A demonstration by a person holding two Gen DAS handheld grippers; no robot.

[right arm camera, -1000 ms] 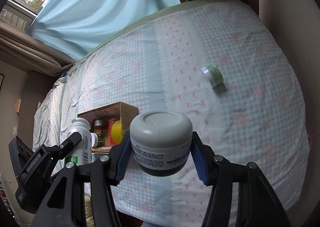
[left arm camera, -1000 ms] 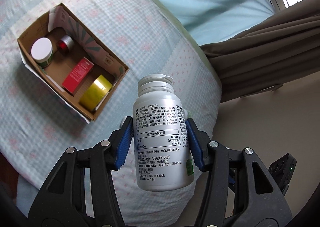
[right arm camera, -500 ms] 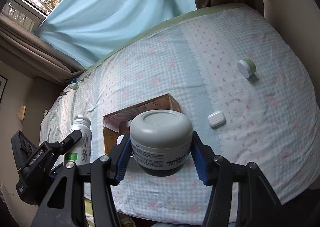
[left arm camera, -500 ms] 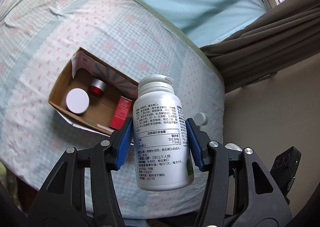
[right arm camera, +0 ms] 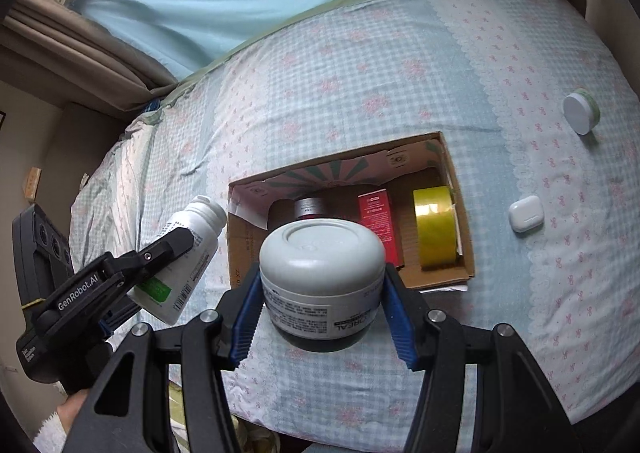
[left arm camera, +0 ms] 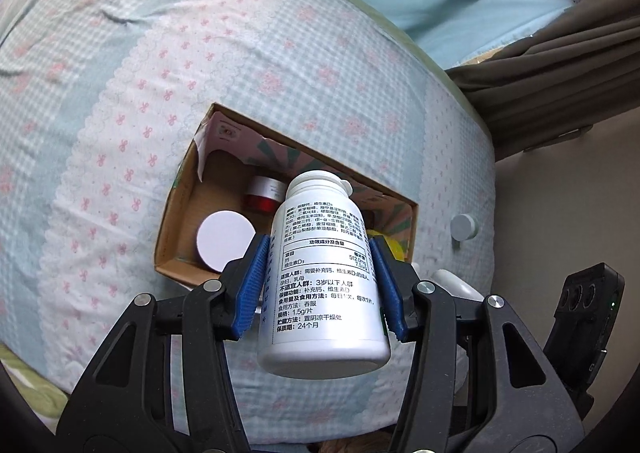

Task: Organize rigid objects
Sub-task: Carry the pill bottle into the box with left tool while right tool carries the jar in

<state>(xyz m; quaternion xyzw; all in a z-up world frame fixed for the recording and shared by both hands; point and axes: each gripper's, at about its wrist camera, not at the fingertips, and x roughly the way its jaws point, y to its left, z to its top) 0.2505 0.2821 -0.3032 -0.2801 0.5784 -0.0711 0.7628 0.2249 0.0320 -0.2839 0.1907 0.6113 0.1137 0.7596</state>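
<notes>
My left gripper [left arm camera: 318, 291] is shut on a white pill bottle [left arm camera: 320, 281] and holds it in the air over the near side of an open cardboard box [left arm camera: 176, 213]. The bottle also shows in the right wrist view [right arm camera: 188, 253]. My right gripper [right arm camera: 322, 311] is shut on a grey cream jar [right arm camera: 322, 277], held above the box's near edge [right arm camera: 460, 221]. The box holds a white-lidded jar [left arm camera: 224, 239], a red-and-silver jar [left arm camera: 264, 195], a red carton [right arm camera: 378, 219] and a yellow tape roll [right arm camera: 436, 229].
The box lies on a bed with a blue checked sheet [right arm camera: 360, 73]. A white earbud case [right arm camera: 526, 213] and a small green-and-white jar [right arm camera: 580, 115] lie on the sheet right of the box. Curtains [left arm camera: 560, 73] and a wall are behind.
Both grippers have moved closer to the box with their loads still held. The box now fills more of both views.
</notes>
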